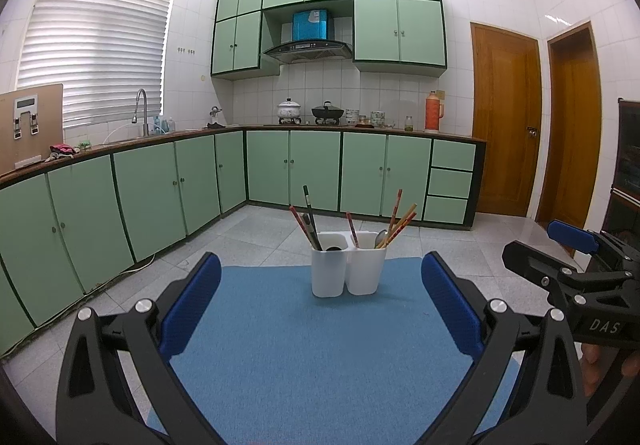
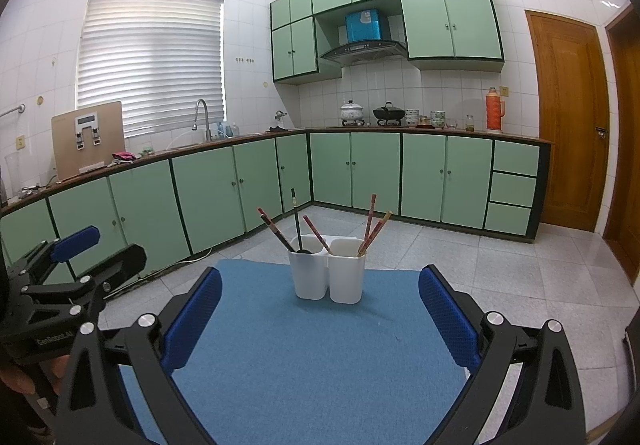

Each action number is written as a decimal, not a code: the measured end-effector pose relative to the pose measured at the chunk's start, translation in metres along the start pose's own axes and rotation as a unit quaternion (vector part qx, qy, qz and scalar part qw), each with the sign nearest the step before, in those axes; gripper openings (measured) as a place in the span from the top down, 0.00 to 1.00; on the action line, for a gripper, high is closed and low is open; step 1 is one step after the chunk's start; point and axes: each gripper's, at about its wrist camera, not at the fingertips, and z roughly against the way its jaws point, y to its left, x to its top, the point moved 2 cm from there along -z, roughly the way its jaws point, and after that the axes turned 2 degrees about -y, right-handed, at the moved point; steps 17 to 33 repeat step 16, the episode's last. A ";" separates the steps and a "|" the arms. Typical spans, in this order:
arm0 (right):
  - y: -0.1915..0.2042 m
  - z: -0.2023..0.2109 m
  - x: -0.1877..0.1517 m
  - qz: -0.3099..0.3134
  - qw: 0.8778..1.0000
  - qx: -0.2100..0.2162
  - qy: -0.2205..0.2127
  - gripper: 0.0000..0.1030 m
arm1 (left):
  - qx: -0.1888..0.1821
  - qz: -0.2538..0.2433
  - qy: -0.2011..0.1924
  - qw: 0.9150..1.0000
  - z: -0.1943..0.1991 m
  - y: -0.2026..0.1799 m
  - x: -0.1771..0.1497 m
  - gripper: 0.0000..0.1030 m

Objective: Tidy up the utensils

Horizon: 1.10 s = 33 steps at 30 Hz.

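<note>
A white two-compartment utensil holder (image 1: 347,268) (image 2: 327,272) stands at the far end of a blue mat (image 1: 304,357) (image 2: 320,357). Several red, wooden and black chopsticks (image 1: 396,219) (image 2: 370,223) stand upright and leaning in both compartments; a metal spoon (image 1: 380,238) shows in the right one. My left gripper (image 1: 320,297) is open and empty over the near mat. My right gripper (image 2: 320,305) is open and empty, also short of the holder. Each gripper shows at the edge of the other's view, the right one (image 1: 560,257) and the left one (image 2: 80,257).
The mat lies on a surface above a tiled floor (image 1: 256,229). Green base cabinets (image 1: 160,197) with a countertop run along the left and back walls, with a sink tap (image 1: 141,111), pots (image 1: 289,109) and an orange thermos (image 1: 433,112). Wooden doors (image 1: 506,117) stand on the right.
</note>
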 end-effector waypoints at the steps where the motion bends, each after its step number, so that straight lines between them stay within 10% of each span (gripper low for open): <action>1: 0.000 0.000 0.000 0.000 1.000 0.000 0.000 0.06 | 0.000 0.000 0.000 1.000 0.000 0.000 0.000 0.06; 33: 0.000 -0.002 -0.003 0.001 1.000 0.000 0.002 0.06 | 0.001 0.007 0.005 1.000 -0.006 -0.001 -0.002 0.06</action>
